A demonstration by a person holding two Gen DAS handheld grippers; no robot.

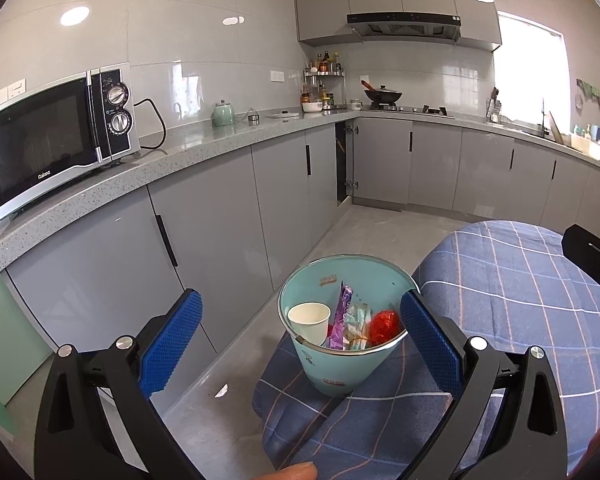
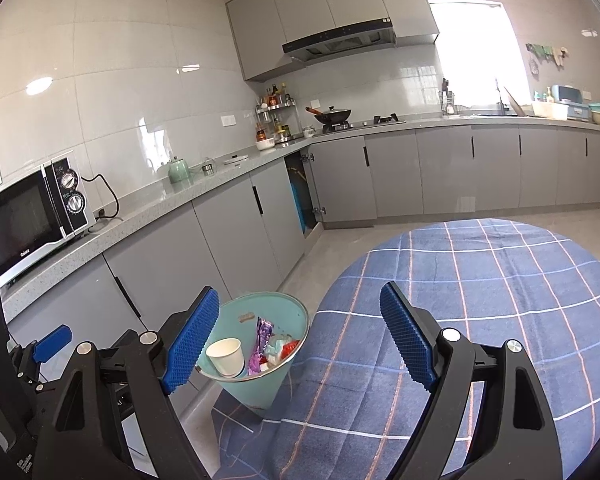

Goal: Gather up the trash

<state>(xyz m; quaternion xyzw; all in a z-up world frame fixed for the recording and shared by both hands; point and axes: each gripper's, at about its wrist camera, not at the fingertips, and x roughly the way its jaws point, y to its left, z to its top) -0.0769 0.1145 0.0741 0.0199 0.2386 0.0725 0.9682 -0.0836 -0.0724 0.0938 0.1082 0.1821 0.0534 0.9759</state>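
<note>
Trash: a white paper cup (image 1: 310, 320), a purple foil wrapper (image 1: 342, 312), a crumpled pale wrapper (image 1: 358, 326) and a red foil ball (image 1: 384, 326) lie together inside the bin.
Bin: a light blue conical metal bucket (image 1: 336, 376) with a silver rim stands on the edge of the blue checked tablecloth (image 1: 520, 292), next to the grey cabinets.
Writing: "Galanz" reads on the front of the black and silver microwave oven (image 1: 48, 144); small red print on the bucket's inner wall and outer side is too small to read.
Left gripper (image 1: 300, 340): its blue ribbed pads stand wide apart around the bucket, touching nothing.
Right gripper (image 2: 300, 348): jaws spread wide and empty over the tablecloth, bucket just beside its left pad.
Counter: a grey speckled worktop (image 1: 220, 136) carries the microwave, a green ceramic jar (image 1: 224, 114), a spice rack and a black wok (image 1: 382, 96) on the hob.
Obstruction: one corner cabinet door (image 1: 350, 160) stands ajar.
Person: a fingertip (image 1: 296, 472) shows at the lower edge of the left view.
</note>
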